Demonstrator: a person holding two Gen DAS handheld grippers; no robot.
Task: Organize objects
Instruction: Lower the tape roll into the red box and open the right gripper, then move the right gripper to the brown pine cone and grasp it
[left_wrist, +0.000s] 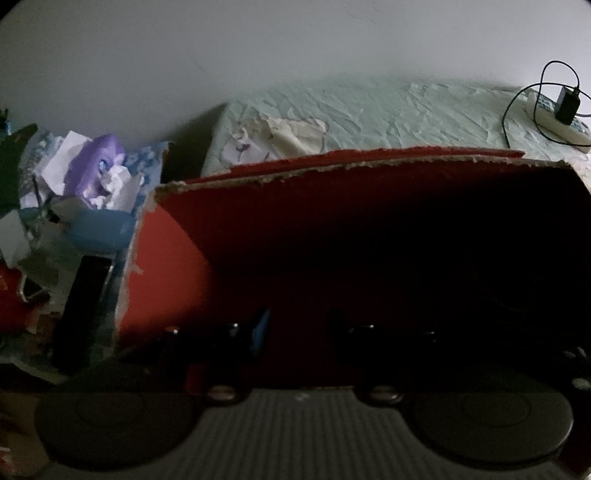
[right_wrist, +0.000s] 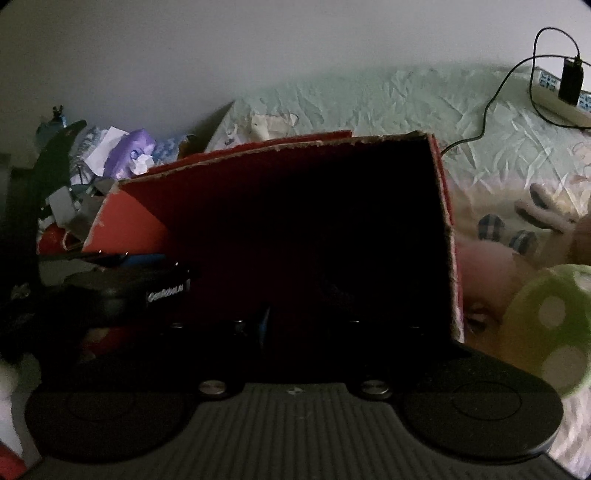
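A red cardboard box (left_wrist: 295, 221) with torn edges stands open on the bed, and its inside is very dark. My left gripper (left_wrist: 301, 328) reaches into it near the left wall. Its fingers stand apart, one with a blue pad (left_wrist: 260, 332), and I make out nothing between them. My right gripper (right_wrist: 308, 325) is inside the same box (right_wrist: 258, 184) toward its right wall (right_wrist: 443, 206), also spread, with the gap lost in shadow. In the right wrist view the left gripper's black body (right_wrist: 147, 291) lies to the left.
Clutter is piled left of the box: a purple packet (left_wrist: 96, 162), papers and a blue bowl (left_wrist: 99, 229). A wrinkled pale green sheet (left_wrist: 406, 110) lies behind, with a power strip and charger (left_wrist: 565, 114). Plush toys (right_wrist: 546, 214) and a green spotted object (right_wrist: 554, 314) crowd the right.
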